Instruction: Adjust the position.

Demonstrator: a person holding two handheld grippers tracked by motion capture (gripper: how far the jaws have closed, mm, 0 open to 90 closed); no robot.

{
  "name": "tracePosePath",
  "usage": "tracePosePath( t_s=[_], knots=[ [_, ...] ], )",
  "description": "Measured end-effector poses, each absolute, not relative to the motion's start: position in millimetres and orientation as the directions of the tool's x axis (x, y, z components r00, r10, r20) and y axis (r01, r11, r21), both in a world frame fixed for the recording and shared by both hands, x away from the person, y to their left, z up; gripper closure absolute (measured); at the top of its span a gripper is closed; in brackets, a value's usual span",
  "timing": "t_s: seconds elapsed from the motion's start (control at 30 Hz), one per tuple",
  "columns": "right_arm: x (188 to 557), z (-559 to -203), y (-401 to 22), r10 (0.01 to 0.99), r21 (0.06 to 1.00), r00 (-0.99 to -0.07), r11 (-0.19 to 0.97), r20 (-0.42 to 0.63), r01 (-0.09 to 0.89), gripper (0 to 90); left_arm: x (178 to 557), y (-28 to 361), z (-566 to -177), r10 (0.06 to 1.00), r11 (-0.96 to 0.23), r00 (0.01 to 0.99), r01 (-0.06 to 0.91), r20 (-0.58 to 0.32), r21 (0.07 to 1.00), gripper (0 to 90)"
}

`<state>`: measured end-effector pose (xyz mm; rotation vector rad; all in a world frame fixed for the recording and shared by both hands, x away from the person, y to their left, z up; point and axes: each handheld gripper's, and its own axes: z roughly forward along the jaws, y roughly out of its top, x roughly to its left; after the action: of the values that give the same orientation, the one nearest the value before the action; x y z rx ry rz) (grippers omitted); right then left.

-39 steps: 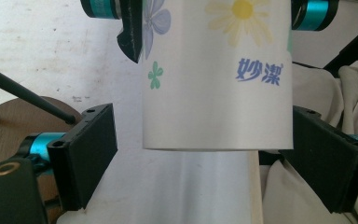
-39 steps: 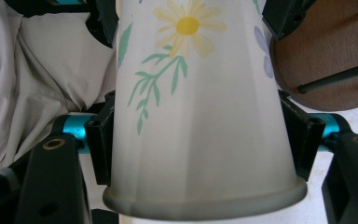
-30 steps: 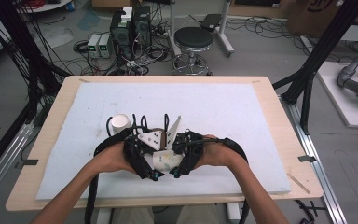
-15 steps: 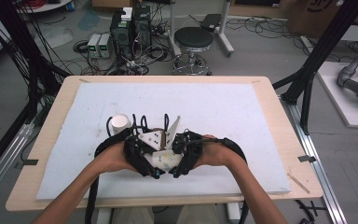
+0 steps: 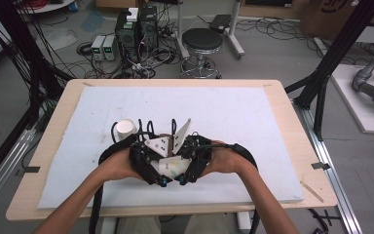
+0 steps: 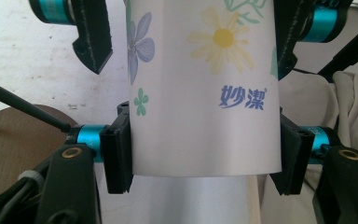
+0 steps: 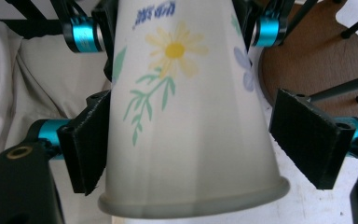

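Worktop [image 5: 253, 112] is wood-edged with a white foam sheet on top. Left of centre, a plain white paper cup [image 5: 125, 129] stands upright, rim up, just beyond the left hand [image 5: 119, 165]. Both hands meet at the near middle of the sheet, claws facing each other with a flower-printed paper cup [image 5: 171, 167] lying between them. Left claw [image 6: 205, 156]: its black pads [image 6: 117, 154] press both sides of the printed cup's narrow end, clamped on it; blue logo characters, a yellow daisy and a purple flower read upright in the left claw view. The right claw's jaw tips show farther up that view, either side of the cup. Right claw [image 7: 193, 147] is at the wide rim end: left pad [image 7: 85, 144] touches or nearly touches the cup wall, right pad stands clear with a gap, so partly open, loosely around the cup and not gripping. Rolled rim [image 7: 193, 200] sits nearest the camera, print upside down. A round brown disc with thin black rods [image 7: 314, 60] rising from it is just beside the cup. White cloth [image 7: 32, 70] lies crumpled next to the claws. Right hand [image 5: 226, 158] holds its claw, black cable [image 5: 246, 153] looping over the wrist.
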<state>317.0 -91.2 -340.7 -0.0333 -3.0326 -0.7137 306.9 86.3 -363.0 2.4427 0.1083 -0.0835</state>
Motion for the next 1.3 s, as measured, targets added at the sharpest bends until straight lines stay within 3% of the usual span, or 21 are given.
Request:
tracePosePath(
  t_s=[0.27,0.57,0.87,1.03,1.3],
  knots=[
    [317.7,-328.7,-100.9,0.019,0.528,-1.000,0.849,0.021,0.027,17.0,307.4,92.1,-373.4,0.074,-0.731,0.992,0.126,-0.106,0.671,36.0],
    [316.9,-318.5,-121.9,0.053,0.626,-0.998,0.778,0.018,0.053,17.1,303.7,111.5,-379.8,0.101,-0.614,0.987,0.163,-0.128,0.772,36.0],
    [312.3,-323.3,-153.3,0.096,0.749,-0.995,0.657,0.030,0.086,17.1,300.8,123.6,-389.2,0.118,-0.484,0.981,0.191,-0.152,0.854,36.0],
    [309.2,-329.4,-161.1,0.095,0.799,-0.994,0.594,0.048,0.096,17.0,299.5,128.4,-399.3,0.101,-0.356,0.977,0.210,-0.186,0.911,36.0],
    [308.4,-343.6,-167.9,0.104,0.850,-0.991,0.513,0.080,0.122,17.0,298.4,130.5,-404.2,0.089,-0.276,0.978,0.205,-0.187,0.939,36.0]
  ],
)
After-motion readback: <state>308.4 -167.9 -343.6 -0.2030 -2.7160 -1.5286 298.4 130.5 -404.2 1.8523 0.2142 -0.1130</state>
